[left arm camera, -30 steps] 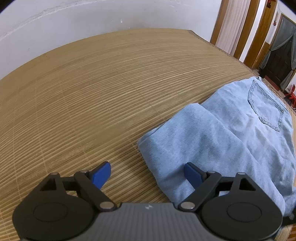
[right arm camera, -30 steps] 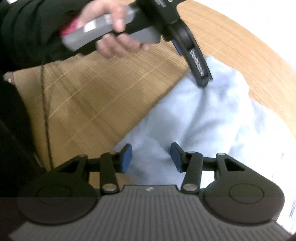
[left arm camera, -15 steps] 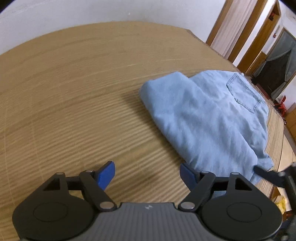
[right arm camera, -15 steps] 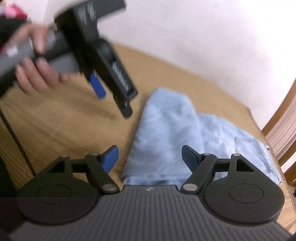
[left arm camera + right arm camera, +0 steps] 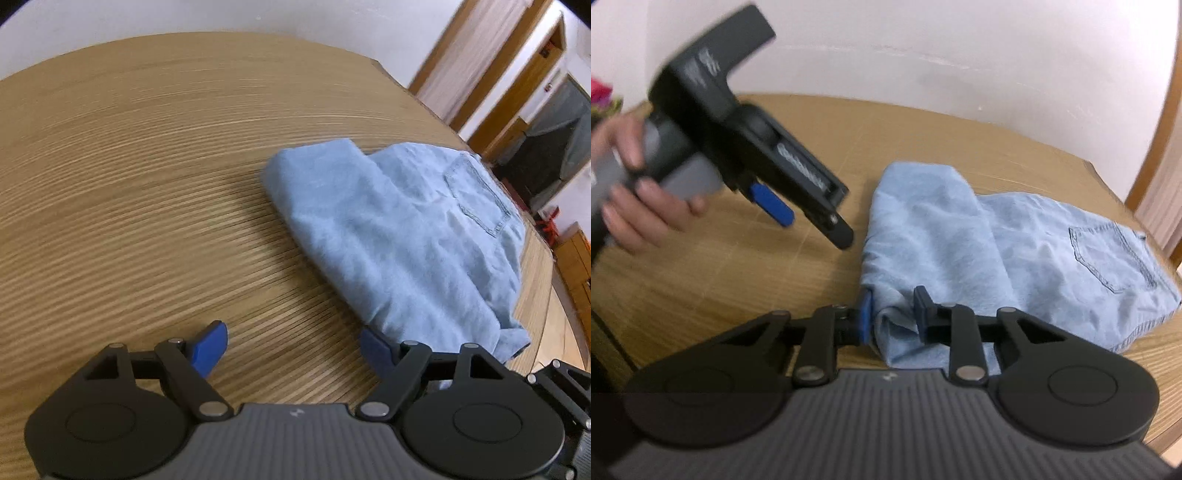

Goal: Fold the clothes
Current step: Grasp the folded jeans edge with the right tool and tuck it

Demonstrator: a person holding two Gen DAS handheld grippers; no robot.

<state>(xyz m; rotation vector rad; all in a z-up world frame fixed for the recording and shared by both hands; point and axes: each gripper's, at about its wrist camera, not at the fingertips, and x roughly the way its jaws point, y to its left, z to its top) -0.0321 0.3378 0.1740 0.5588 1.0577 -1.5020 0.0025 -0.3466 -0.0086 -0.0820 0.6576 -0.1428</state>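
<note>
Light blue folded denim trousers [image 5: 399,236] lie on a bamboo mat [image 5: 147,184], with a back pocket [image 5: 476,195] facing up at the far right. My left gripper [image 5: 291,336] is open above bare mat. Its right fingertip is just at the denim's near edge. In the right wrist view, my right gripper [image 5: 892,314] straddles the near corner of the denim [image 5: 997,240]. Its jaws are closing, with a bunched fold between the blue pads. The left gripper [image 5: 809,225] hovers to the left of the cloth, in a person's hand [image 5: 631,206].
A white wall [image 5: 923,44] rises behind the mat [image 5: 738,288]. Wooden door frames [image 5: 517,85] and a dark doorway stand at the right. The mat's right edge [image 5: 535,266] runs close beside the denim. Bare mat spreads to the left of the cloth.
My left gripper drew back off the denim onto bare mat at its left. My right gripper rolled, spread wide, then narrowed around the denim's near corner.
</note>
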